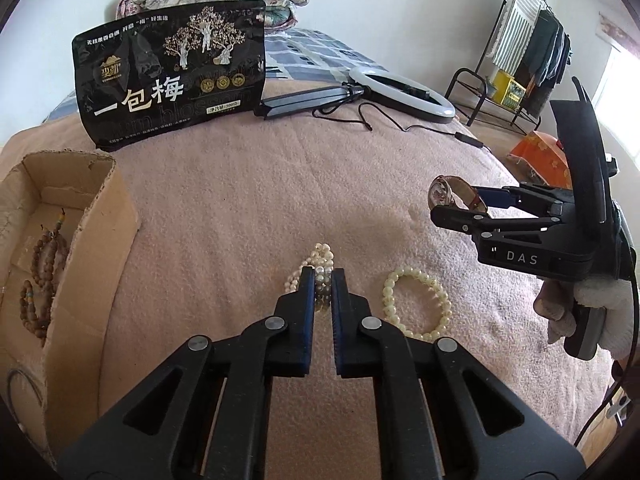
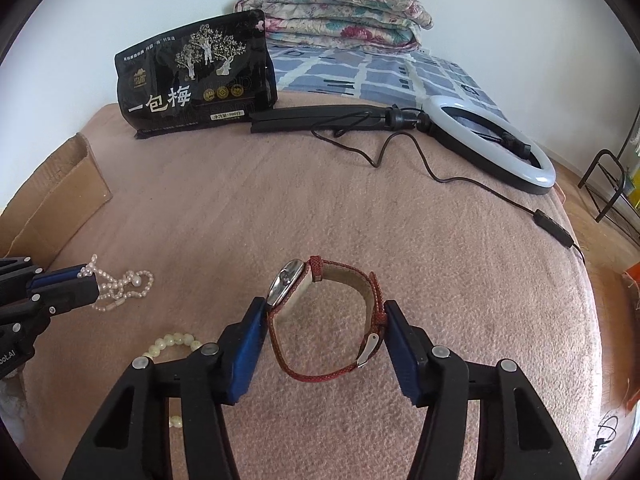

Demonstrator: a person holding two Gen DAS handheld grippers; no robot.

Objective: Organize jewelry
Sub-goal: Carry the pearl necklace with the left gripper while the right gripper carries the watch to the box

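Note:
My left gripper [image 1: 323, 276] is shut on a white pearl necklace [image 1: 318, 258] that lies on the pink blanket; it also shows in the right wrist view [image 2: 120, 286] hanging from the left gripper [image 2: 90, 280]. My right gripper [image 2: 326, 320] is shut on a red-strapped wristwatch [image 2: 320, 312] and holds it above the blanket; it shows in the left wrist view [image 1: 452, 196] too. A cream bead bracelet [image 1: 416, 304] lies on the blanket between the grippers. A cardboard box [image 1: 100, 216] at the left holds brown wooden bead strings [image 1: 44, 264].
A black snack bag [image 1: 172, 68] stands at the back. A ring light with stand and cable [image 2: 492, 140] lies behind on the right. Folded quilts [image 2: 336, 16] sit at the far wall. A clothes rack [image 1: 520, 52] stands beyond the bed's right edge.

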